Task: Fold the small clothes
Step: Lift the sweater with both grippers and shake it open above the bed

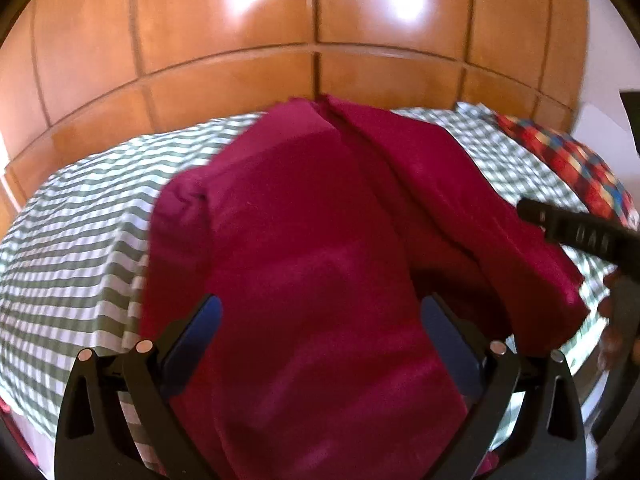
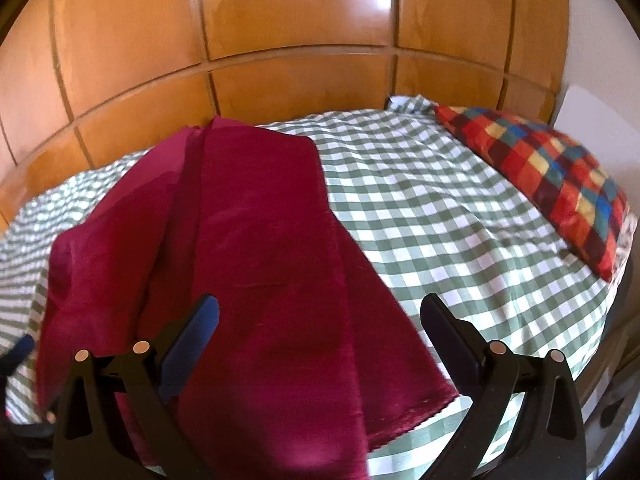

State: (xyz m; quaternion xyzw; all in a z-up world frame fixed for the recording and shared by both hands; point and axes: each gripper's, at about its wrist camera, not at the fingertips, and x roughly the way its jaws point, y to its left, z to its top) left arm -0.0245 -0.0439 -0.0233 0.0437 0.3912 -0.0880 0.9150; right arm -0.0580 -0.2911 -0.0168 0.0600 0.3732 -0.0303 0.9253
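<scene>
At the bottom of the left wrist view the left gripper (image 1: 320, 320) stands with its black jaws spread wide and nothing between them, poised over the near end of the crimson, soft-looking cloth garment (image 1: 304, 240). The right gripper (image 2: 320, 320) at the bottom of its own view is likewise spread and empty, over the garment's near right edge (image 2: 400, 420); it also shows as a black finger at the right edge of the left view (image 1: 576, 232).

The garment fills the centre of both frames, lying on the green-and-white checked bedsheet (image 2: 420, 208) in long lengthwise panels, one lapping over the other, so a first fold seems already made.

The step in hand looks like taking the near hem to bring it toward the far end. To do it well, each gripper should come down on a near corner, catch all layers together, and lift evenly so the panels do not slide apart. The cloth looks limp and may sag in the middle.

Farther off, a multicoloured checked pillow (image 2: 552, 184) sits upper right, and orange wooden panelling (image 2: 300, 20) closes the top.
</scene>
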